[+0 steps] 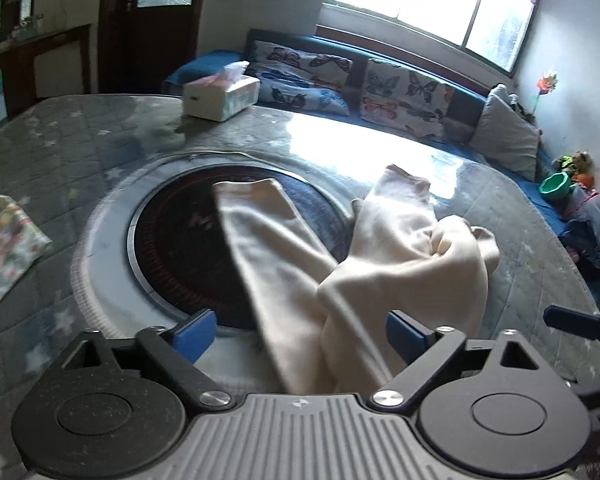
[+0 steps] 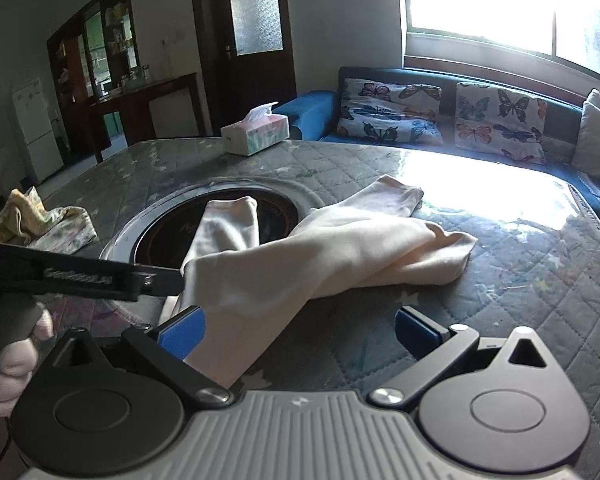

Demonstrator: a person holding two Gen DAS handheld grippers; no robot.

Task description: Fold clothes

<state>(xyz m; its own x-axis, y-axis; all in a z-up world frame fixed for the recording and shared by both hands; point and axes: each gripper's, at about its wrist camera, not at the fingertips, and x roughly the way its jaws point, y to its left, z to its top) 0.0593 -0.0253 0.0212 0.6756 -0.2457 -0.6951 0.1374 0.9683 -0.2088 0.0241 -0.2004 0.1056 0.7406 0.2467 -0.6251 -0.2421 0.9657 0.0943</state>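
Both tongs, left [image 1: 300,330] and right [image 2: 300,330], gape apart over cream garment [image 1: 340,256] on desk [image 1: 80,148]; fold not yet begun; next: likely clamp near hem at 6 o'clock

Both wrist views sit low over the table [image 1: 80,152], facing the window – sharing the cream garment [image 1: 380,248].

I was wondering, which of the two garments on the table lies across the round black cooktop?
The cream garment: one end lies across the cooktop, near both open grippers. The floral garment sits bunched at the table's left edge, off the cooktop.
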